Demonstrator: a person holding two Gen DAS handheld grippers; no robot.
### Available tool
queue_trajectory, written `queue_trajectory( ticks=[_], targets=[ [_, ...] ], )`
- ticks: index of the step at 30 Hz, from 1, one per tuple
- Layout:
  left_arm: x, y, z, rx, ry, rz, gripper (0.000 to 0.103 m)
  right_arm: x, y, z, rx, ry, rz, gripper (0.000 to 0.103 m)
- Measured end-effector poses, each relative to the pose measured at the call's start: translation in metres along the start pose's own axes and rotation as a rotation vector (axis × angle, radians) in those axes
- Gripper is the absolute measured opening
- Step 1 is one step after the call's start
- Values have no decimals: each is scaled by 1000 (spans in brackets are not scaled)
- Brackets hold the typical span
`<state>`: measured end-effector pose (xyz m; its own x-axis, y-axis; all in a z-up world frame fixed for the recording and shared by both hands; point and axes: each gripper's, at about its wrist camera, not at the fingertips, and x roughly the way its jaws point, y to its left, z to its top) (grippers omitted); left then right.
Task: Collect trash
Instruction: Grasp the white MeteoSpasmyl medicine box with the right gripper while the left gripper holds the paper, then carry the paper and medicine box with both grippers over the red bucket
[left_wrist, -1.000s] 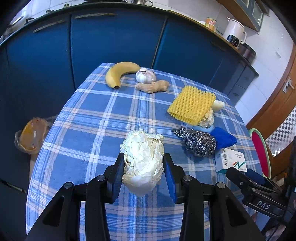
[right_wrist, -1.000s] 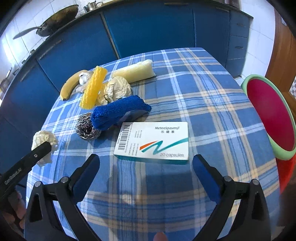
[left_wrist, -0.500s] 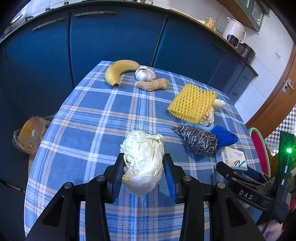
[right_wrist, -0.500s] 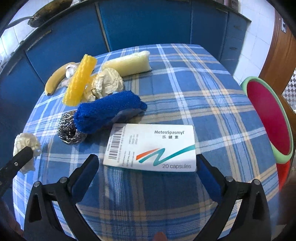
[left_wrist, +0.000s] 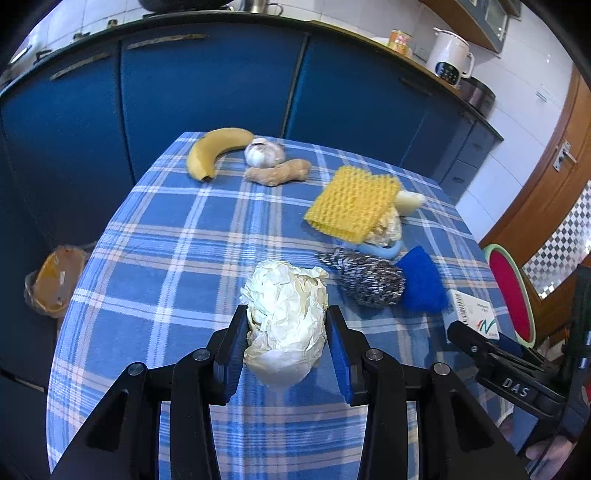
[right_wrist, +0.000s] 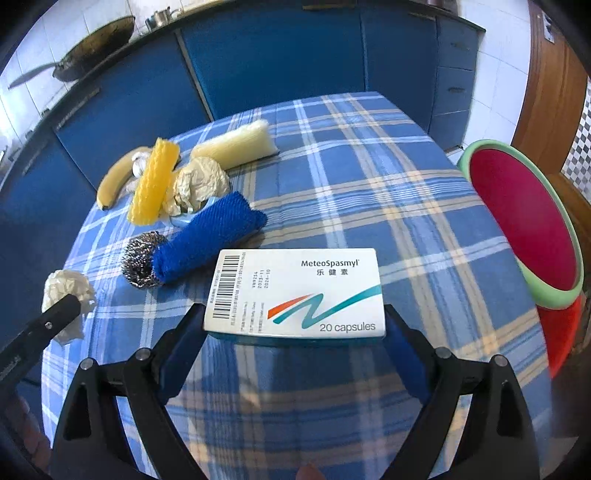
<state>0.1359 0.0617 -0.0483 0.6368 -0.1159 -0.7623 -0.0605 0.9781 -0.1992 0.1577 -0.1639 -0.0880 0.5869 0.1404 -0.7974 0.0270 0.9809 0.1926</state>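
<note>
Left tongs (left_wrist: 284, 350) clamp a crumpled paper wad (left_wrist: 286, 319); right tongs (right_wrist: 295, 328) spread wide around a medicine box (right_wrist: 297, 293).

Wad sits pinched between both blue pads at the near part of the checked bench (left_wrist: 177, 240), unclear if lifted. Box lies flat on the bench, the pads at its two short ends; contact unclear. Steel scourer (right_wrist: 140, 260) and blue cloth roll (right_wrist: 208, 240) touch each other just behind the box. Red bin (right_wrist: 524, 225) stands off the bench's right edge.
</note>
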Motion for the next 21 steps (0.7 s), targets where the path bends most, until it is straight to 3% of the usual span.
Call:
queue_trajectory(
  ticks=[13,21],
  targets=[
    [-7,-62,2,112,8,-75,42,-56,-57,1,71,-90,19,91],
    [-6,-115,7,208,15,-140,42,-83,-105,3,134,-142,-20,91]
  ],
)
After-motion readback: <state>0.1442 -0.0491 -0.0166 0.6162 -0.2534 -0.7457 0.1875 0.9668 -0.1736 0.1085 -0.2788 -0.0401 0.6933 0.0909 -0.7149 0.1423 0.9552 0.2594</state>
